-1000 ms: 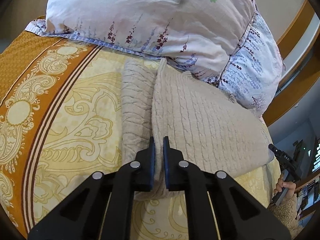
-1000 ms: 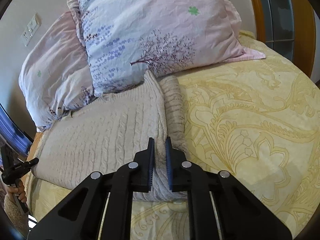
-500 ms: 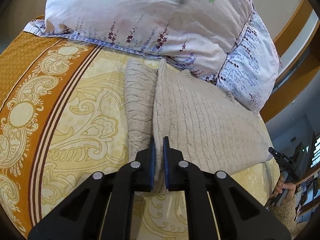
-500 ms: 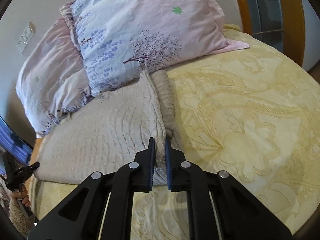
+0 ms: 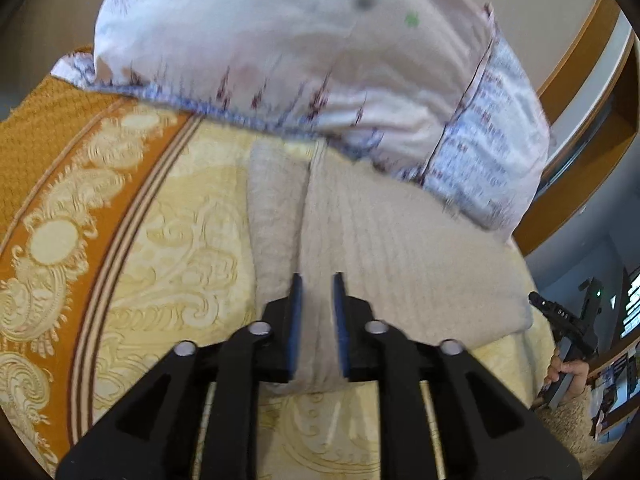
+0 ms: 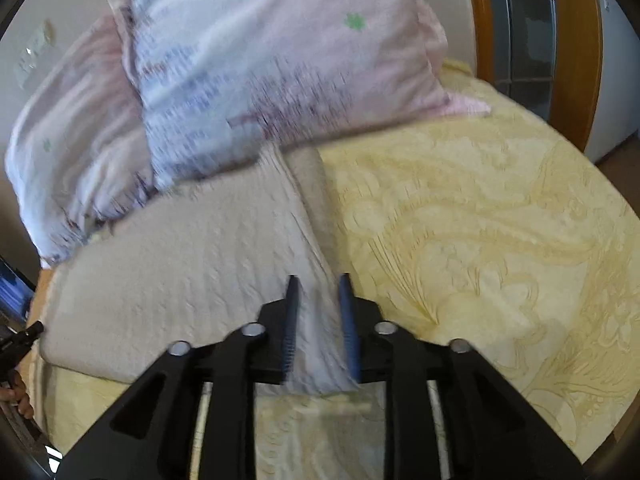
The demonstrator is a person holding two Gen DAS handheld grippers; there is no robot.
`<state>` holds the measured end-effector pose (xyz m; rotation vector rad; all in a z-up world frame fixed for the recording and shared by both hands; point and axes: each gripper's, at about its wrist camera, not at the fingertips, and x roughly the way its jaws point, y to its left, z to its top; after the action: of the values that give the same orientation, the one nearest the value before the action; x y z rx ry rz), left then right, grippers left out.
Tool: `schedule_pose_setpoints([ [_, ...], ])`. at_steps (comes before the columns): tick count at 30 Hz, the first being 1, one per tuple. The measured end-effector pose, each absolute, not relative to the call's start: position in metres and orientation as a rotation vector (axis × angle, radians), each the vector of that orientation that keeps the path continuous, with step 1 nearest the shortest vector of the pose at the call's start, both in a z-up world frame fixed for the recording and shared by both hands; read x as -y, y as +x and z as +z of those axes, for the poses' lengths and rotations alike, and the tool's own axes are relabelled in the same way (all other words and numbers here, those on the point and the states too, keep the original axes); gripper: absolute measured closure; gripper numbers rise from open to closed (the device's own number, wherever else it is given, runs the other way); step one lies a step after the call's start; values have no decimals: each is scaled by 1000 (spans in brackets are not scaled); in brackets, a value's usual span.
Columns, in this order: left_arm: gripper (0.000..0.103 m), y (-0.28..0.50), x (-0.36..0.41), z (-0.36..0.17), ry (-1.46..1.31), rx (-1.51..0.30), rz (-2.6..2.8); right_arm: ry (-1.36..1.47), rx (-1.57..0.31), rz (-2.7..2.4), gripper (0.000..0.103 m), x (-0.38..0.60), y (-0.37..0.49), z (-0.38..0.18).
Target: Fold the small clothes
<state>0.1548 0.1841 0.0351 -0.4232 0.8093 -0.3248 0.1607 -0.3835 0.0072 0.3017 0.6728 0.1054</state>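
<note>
A beige cable-knit sweater (image 5: pixel 400 256) lies folded on the yellow bedspread (image 5: pixel 160 260), its far edge against the pillows. My left gripper (image 5: pixel 316 280) is at the sweater's near left corner. Its jaws are opening, and the folded edge lies loose between the blue pads. In the right wrist view the same sweater (image 6: pixel 180 272) spreads to the left. My right gripper (image 6: pixel 318 280) is at its near right corner. Its jaws are opening too, with the knit edge between them and the pads apart from it.
Two floral pillows (image 5: pixel 300 48) (image 6: pixel 260 60) sit behind the sweater. An orange patterned band (image 5: pixel 60 152) runs along the bedspread's left side. A wooden bed frame (image 6: pixel 576 40) stands at the far right. A person's hand (image 5: pixel 568 372) shows at the bed's edge.
Both grippers were shut on the sweater's edge in the earlier frames and have now parted their jaws. The fold has settled flat on the bed. Neither hand has shifted much.
</note>
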Motion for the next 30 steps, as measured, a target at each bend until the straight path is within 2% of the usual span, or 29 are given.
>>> schedule_pose_setpoints([
  [3,63,155,-175,51,-415,-749,-335,267,-668,172,67,363,171,15],
  [5,58,161,-159,54,-389,-748,-355,255,-686,221,67,346,182,15],
  [11,58,181,-125,40,-317,-816,-334,190,-722,281,67,304,203,7],
  [16,58,190,-127,21,-311,-870,-275,138,-777,256,66,290,217,-5],
  [23,58,188,-129,16,-316,-868,-272,103,-761,249,64,287,215,-9],
  [26,57,187,-145,22,-448,-845,-305,121,-764,259,64,289,216,-9],
  [30,50,193,-176,28,-579,-815,-257,134,-768,268,62,290,217,-8],
])
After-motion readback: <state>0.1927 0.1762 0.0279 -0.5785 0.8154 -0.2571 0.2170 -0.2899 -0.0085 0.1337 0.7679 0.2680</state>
